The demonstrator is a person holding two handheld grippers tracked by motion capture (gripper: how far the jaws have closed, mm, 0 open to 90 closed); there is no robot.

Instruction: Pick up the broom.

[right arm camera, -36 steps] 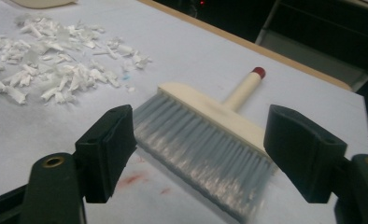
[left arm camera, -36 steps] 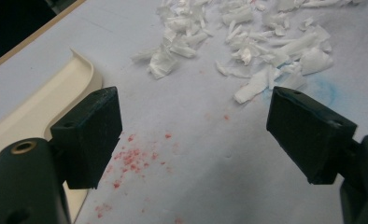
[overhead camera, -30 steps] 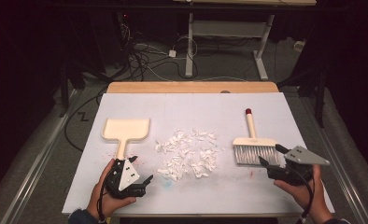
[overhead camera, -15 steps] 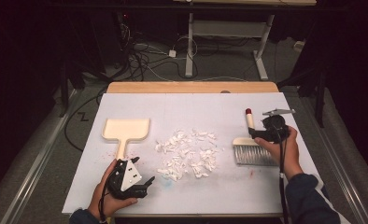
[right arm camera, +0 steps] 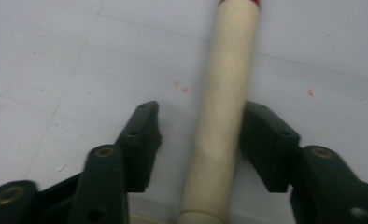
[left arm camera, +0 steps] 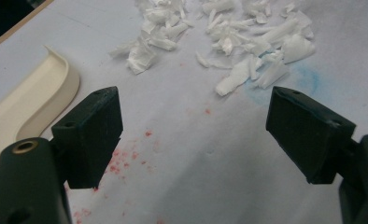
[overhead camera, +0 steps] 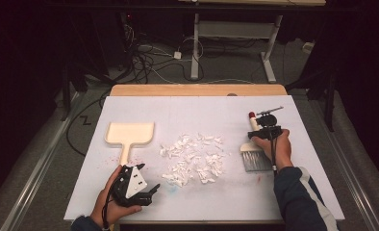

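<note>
White sheet-covered tabletop [overhead camera: 202, 108], with a bare wooden strip along its far edge.

Item 1: brush [overhead camera: 255, 151], cream handle with red tip, grey bristles toward the person; lies on the right part of the tabletop.

Item 2: right hand-held gripper [overhead camera: 261, 131], set over the brush handle [right arm camera: 224, 107]. Its jaws have just been closing, and the handle lies between them. In the right gripper view the right jaw is at or almost at the handle, while a gap remains at the left jaw; not yet pinched.

Item 3: left hand-held gripper [overhead camera: 151, 190], near the front left edge, jaws spread wide with nothing between them, low over the sheet.

Item 4: dustpan [overhead camera: 129, 134], cream, flat on the left part of the tabletop, handle toward the person; just beyond the left hand-held gripper.

Item 5: paper scraps [overhead camera: 193, 159], white, a loose heap at centre, between dustpan and brush, apart from both.

Item 6: red specks [left arm camera: 126, 156] and a faint blue smear [left arm camera: 308, 81] on the sheet near the left hand-held gripper.
</note>
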